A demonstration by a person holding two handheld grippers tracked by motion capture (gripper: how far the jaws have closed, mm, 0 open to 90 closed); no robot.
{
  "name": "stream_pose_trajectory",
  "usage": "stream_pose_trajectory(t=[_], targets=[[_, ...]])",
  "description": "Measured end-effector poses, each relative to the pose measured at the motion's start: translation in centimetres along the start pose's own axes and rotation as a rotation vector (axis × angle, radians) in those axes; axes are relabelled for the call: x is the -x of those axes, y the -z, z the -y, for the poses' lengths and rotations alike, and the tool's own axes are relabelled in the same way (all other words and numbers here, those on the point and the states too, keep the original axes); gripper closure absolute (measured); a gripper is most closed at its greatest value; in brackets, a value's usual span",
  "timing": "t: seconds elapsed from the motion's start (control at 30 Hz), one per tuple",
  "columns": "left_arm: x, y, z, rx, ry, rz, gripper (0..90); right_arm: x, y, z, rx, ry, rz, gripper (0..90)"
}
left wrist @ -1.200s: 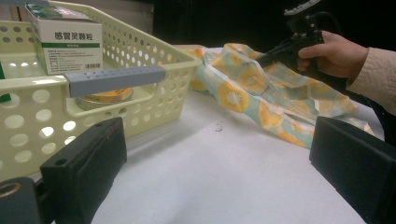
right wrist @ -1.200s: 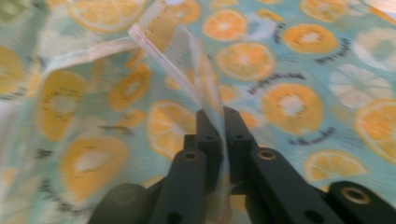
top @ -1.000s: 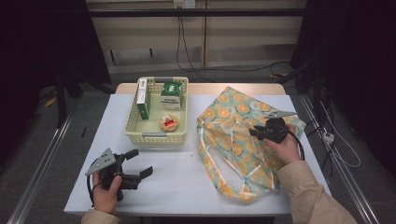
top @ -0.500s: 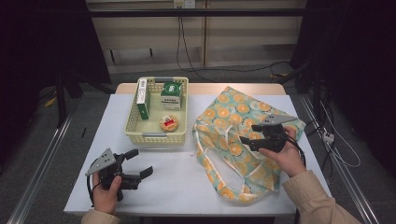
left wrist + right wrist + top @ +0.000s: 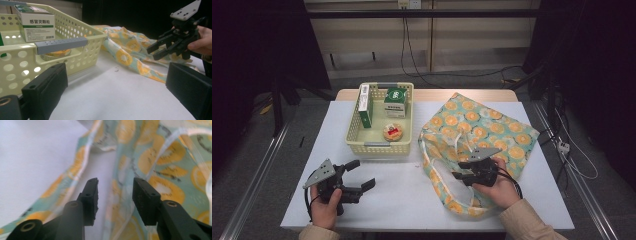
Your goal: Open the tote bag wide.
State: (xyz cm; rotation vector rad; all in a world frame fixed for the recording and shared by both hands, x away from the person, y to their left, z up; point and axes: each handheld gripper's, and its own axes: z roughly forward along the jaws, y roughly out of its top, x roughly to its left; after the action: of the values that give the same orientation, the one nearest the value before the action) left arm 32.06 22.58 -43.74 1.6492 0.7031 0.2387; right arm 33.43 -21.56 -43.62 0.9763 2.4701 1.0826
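Since before, my right gripper (image 5: pixel 462 170) slid nearer along the bag (image 5: pixel 492 125), jaws apart. Left gripper (image 5: pixel 362 175) gapes wide. Basket (image 5: pixel 379 146) holds boxes (image 5: pixel 395 102); the bag's contents are hidden.

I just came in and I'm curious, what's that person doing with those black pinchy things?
A person holds a gripper in each hand at a white table. The right gripper hangs open over a fruit-print cloth bag, gripping nothing. The left gripper waits open above the table. A yellow basket holds boxes and a small round tin.
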Motion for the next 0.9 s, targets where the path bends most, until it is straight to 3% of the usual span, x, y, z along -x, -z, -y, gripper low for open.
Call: stream_pose_trajectory(t=[0.17,0.27,0.33,0.4,0.47,0.63,0.73,0.87,0.9], targets=[[0.0,0.0,0.0,-0.001,0.001,0.000,3.6,0.4,-0.2,0.7,-0.046,-0.002,0.046,61.3],[0.0,0.0,0.0,-0.001,0.000,0.001,3.6,0.6,-0.2,1.0,-0.053,-0.018,0.027,65.5],[0.1,-0.1,0.0,0.002,0.003,0.001,3.6,0.6,-0.2,1.3,-0.059,-0.023,0.003,73.7],[0.1,0.0,0.0,0.002,0.003,0.001,3.6,0.6,-0.1,1.5,-0.051,-0.047,-0.032,88.5],[0.0,-0.1,0.0,0.001,0.002,0.001,3.6,0.4,0.1,1.5,-0.035,-0.067,-0.076,90.0],[0.1,-0.1,0.0,0.001,0.002,0.002,3.6,-0.3,0.8,0.9,-0.014,-0.045,-0.112,89.7],[0.1,0.0,0.0,0.002,0.004,0.000,3.6,0.5,1.7,0.1,0.037,-0.065,-0.118,87.5],[0.0,0.0,0.0,-0.001,0.002,0.002,3.6,2.7,3.1,-1.0,0.070,-0.082,-0.060,90.0],[0.0,-0.1,0.0,-0.003,0.003,0.002,3.6,3.4,3.3,-1.2,0.076,-0.100,-0.064,90.0]])
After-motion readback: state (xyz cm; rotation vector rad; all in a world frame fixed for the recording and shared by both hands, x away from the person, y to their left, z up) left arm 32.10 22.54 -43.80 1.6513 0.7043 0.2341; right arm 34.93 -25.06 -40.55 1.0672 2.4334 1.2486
